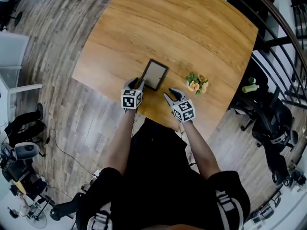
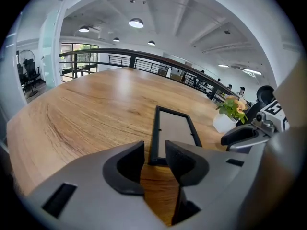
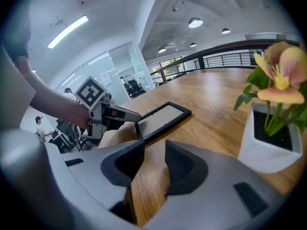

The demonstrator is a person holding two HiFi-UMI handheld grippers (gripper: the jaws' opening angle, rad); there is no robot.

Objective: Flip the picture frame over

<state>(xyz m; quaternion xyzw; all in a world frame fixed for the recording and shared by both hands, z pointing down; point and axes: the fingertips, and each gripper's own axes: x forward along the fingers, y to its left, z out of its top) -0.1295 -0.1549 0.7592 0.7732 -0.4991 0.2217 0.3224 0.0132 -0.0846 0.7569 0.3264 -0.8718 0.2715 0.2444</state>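
A black picture frame (image 1: 155, 74) with a grey panel lies flat on the wooden table (image 1: 168, 28). My left gripper (image 1: 139, 83) is at the frame's near left corner. In the left gripper view, that corner (image 2: 154, 158) sits just at the tips of the left gripper (image 2: 154, 150), whose jaws stand apart without pressing on it. My right gripper (image 1: 170, 95) hovers over bare wood a little to the right of the frame, open with nothing between its jaws (image 3: 154, 150). The right gripper view shows the frame (image 3: 160, 119) ahead with the left gripper (image 3: 115, 113) at its near end.
A small white pot of flowers (image 1: 197, 84) stands just right of the frame, close to my right gripper (image 2: 240, 135). The table's near edge runs under both hands. Office chairs (image 1: 273, 123) and a railing lie beyond the table's right side.
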